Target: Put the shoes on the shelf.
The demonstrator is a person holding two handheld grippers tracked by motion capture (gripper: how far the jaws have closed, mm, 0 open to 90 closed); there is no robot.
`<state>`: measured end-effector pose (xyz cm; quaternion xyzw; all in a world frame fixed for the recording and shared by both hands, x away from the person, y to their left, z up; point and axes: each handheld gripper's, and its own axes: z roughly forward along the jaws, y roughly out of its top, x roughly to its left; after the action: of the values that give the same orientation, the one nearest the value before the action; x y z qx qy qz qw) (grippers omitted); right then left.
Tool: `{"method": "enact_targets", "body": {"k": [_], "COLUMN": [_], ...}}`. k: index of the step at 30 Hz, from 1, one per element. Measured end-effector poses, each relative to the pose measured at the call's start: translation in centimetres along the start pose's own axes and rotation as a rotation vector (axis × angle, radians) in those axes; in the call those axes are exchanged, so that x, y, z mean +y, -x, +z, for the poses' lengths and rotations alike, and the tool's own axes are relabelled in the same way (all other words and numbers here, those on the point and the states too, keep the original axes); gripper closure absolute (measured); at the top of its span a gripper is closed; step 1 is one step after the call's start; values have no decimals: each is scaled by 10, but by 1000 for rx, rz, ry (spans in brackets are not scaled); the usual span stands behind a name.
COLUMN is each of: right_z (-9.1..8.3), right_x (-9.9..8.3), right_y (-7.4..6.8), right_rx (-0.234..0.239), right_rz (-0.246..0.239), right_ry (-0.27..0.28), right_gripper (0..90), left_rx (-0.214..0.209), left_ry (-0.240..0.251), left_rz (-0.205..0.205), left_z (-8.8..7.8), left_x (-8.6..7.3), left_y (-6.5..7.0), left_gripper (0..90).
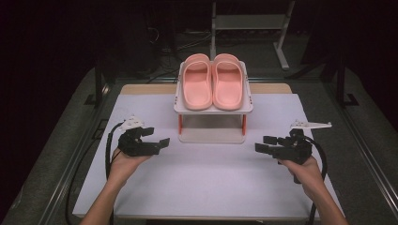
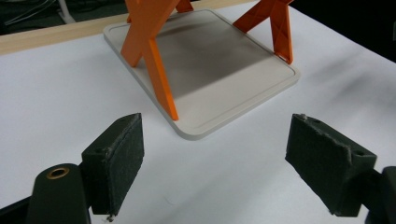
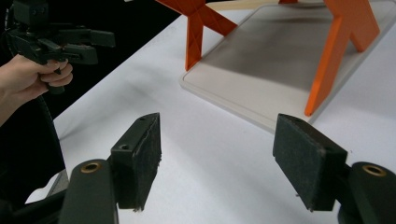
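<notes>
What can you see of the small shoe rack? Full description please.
The shoe rack is a small two-level stand: a pale grey, plastic-looking top shelf and matching bottom shelf with rounded corners and a raised rim, joined by orange crossed legs. It stands upright at the far middle of the white table. A pair of pink slippers lies side by side on top; the bottom shelf is bare.

A two-tier rack [image 1: 213, 136] stands at the middle of the surface [image 1: 206, 183], toward its far edge. A pair of slippers [image 1: 212, 82] lies side by side on the rack's top shelf. The left gripper [image 1: 158, 136] hovers left of the rack, the right gripper [image 1: 264, 143] right of it, both nearer the person.
</notes>
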<state>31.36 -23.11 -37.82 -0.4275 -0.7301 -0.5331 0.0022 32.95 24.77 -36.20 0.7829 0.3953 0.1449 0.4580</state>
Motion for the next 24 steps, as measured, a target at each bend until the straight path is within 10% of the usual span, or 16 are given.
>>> {"method": "enact_targets", "body": {"k": [24], "right_z": [-14], "right_x": [-31], "right_y": [10], "right_rx": [-7], "right_rz": [33], "right_ry": [-3], "right_gripper": [309], "left_rx": [-7], "left_ry": [-16], "left_rz": [-6], "left_z": [2], "left_x": [-24], "left_y": [4], "left_gripper": [138]}}
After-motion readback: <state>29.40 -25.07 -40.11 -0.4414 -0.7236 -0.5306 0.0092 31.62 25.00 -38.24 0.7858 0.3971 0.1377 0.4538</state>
